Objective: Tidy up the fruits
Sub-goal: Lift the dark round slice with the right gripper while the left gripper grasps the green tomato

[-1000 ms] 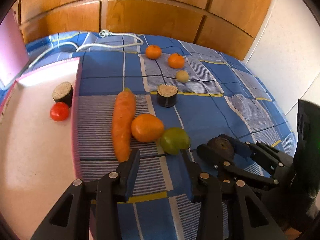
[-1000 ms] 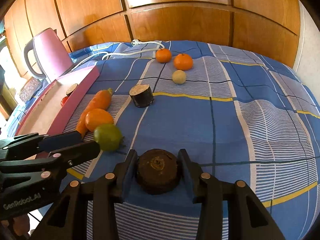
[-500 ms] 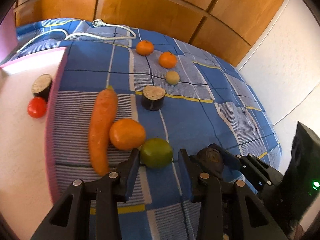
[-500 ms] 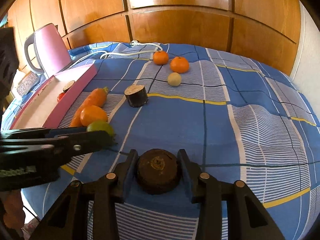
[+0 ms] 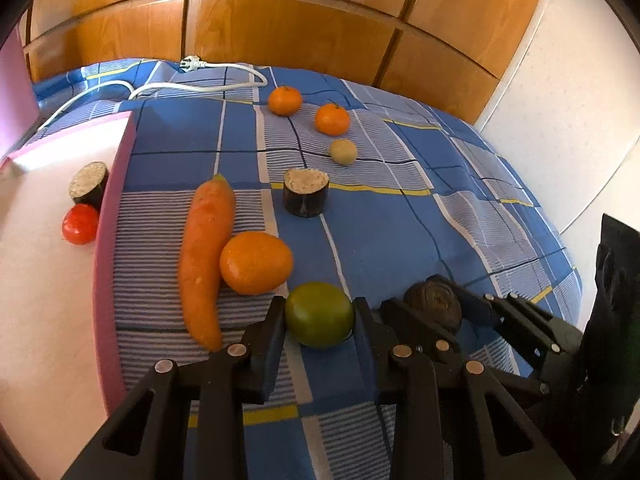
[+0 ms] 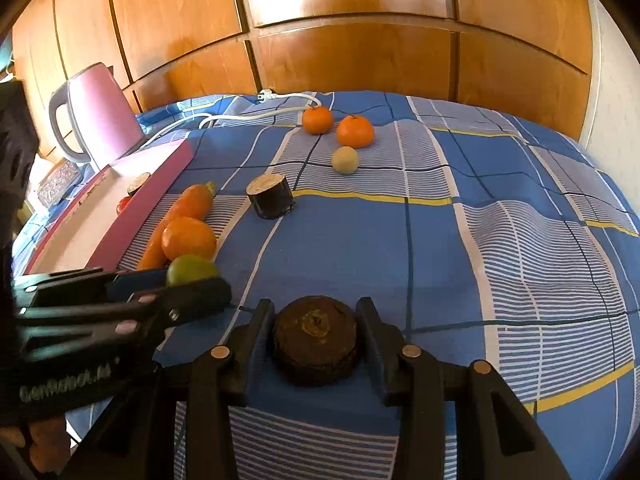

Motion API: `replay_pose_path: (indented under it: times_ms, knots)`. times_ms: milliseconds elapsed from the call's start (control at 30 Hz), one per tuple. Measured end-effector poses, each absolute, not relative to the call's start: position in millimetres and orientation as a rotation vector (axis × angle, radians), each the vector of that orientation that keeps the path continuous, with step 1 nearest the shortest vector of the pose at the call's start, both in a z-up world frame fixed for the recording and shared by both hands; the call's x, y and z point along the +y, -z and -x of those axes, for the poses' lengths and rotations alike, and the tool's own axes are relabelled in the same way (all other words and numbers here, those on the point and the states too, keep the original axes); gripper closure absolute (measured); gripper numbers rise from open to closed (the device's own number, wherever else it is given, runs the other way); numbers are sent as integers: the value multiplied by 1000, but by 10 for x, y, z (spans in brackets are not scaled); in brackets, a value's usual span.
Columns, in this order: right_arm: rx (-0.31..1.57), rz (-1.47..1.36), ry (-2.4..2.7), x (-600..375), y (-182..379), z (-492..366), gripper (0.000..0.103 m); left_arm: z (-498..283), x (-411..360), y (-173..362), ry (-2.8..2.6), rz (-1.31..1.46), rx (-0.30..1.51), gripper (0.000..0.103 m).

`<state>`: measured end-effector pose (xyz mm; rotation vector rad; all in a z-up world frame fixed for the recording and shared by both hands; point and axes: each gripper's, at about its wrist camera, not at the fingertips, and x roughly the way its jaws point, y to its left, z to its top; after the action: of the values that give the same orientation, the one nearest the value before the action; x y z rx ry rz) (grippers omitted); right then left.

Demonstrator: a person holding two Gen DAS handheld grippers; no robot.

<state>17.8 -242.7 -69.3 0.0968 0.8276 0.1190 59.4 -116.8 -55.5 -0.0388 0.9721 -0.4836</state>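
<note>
Since the frame half a second earlier, the left gripper (image 5: 319, 322) is found advanced so that the green fruit (image 5: 319, 314) now sits between its fingers, both pads lying against or just beside the fruit's sides; whether it is actually clamped cannot be told. A dark brown round piece (image 6: 316, 339) is held between the fingers of the right gripper (image 6: 316, 338), low over the blue checked bedspread (image 6: 460, 248). Listed on the bedspread: a carrot (image 5: 204, 256) lying lengthwise, with a large orange (image 5: 256, 262) touching its right side and the green fruit just in front of that orange; a dark cut cylinder with a pale top (image 5: 306, 197) farther back; beyond it a small beige round fruit (image 5: 343, 152) and two tangerines (image 5: 332, 119), near each other. Listed in the pink-rimmed tray (image 5: 106, 248) at left: a small red tomato (image 5: 80, 224) and a second dark cut cylinder (image 5: 89, 184), touching or nearly so. A white power cable (image 5: 192, 86) is laid along the far edge, and a pink kettle (image 6: 98, 120) is stood behind the tray.
</note>
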Motion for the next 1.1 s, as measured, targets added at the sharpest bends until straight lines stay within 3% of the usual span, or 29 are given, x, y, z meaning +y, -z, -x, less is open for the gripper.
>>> replay_pose_path:
  times_ms: [767, 1100]
  knots:
    - [913, -77, -74, -2345, 579, -113, 62, -283, -716, 138, 382, 44, 833, 70]
    - [865, -80, -168, -2129, 292, -111, 62, -263, -359, 1, 316, 111, 795, 70]
